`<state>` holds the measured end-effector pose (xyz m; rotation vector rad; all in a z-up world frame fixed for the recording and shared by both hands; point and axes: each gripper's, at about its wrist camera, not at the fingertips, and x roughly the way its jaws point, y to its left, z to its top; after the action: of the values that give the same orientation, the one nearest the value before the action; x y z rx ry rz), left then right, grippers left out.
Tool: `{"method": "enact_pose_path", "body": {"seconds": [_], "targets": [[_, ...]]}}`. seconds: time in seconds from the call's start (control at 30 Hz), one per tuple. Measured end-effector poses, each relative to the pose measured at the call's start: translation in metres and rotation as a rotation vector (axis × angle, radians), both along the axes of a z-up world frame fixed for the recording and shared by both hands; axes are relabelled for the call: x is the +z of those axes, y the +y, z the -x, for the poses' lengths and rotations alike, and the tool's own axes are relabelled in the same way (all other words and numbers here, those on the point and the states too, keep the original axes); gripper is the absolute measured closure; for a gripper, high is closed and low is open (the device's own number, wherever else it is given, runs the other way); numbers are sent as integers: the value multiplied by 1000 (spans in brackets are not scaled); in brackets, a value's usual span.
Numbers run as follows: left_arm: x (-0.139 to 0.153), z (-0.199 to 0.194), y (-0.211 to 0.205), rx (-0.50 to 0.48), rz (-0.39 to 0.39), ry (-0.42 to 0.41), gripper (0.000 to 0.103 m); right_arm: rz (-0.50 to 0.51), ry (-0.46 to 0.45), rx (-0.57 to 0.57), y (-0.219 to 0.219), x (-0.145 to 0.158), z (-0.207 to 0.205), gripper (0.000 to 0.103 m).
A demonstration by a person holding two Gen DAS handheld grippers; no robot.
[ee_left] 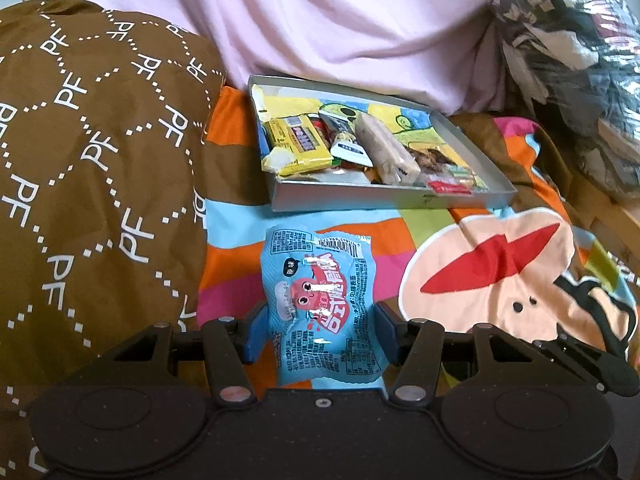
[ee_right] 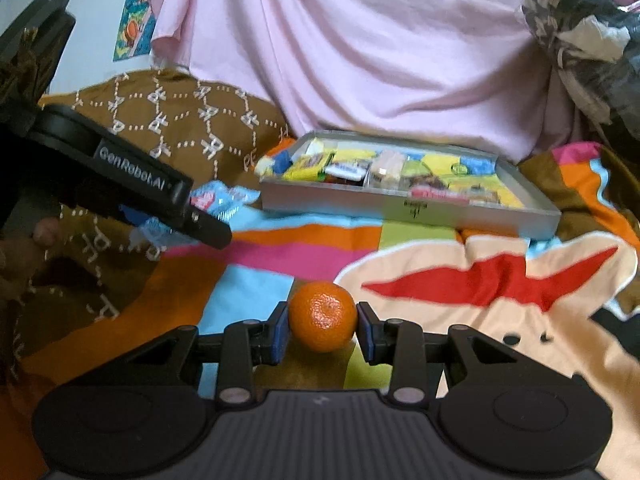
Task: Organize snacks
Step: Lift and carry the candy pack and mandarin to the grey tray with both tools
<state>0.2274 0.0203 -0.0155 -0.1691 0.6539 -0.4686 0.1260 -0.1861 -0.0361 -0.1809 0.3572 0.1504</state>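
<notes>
My left gripper (ee_left: pixel 320 332) is shut on a light blue snack packet (ee_left: pixel 316 280) with a red cartoon figure, held just above the bedsheet in front of the tray. The grey shallow tray (ee_left: pixel 384 198) holds several wrapped snacks, among them a yellow pack (ee_left: pixel 296 144) and a pale bar (ee_left: pixel 388 152). In the right wrist view my right gripper (ee_right: pixel 323 330) is shut on a small orange (ee_right: pixel 322 314), its blue pads (ee_right: pixel 279 332) pressing both sides. The left gripper (ee_right: pixel 192 216) shows at the left there with the blue packet (ee_right: pixel 224 200), near the tray (ee_right: pixel 400 212).
A colourful bedsheet (ee_left: pixel 500 280) with a cartoon face lies under everything. A brown quilt (ee_left: pixel 92 160) with white letters bulges on the left. Pink cloth (ee_left: pixel 340 20) rises behind the tray, and a clear plastic bag (ee_left: pixel 580 80) of things sits at the right.
</notes>
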Motion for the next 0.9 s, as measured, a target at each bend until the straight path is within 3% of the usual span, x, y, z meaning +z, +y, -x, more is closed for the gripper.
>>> {"method": "enact_pose_path", "body": {"seconds": [0.4, 0.7, 0.9], "targets": [[38, -27, -13, 12, 43, -54, 46, -16, -48, 35, -21, 41, -40, 64], [79, -115, -47, 58, -6, -137, 46, 24, -90, 18, -45, 84, -130, 64], [85, -178, -62, 128, -19, -83, 45, 2, -88, -32, -55, 100, -187, 64]]}}
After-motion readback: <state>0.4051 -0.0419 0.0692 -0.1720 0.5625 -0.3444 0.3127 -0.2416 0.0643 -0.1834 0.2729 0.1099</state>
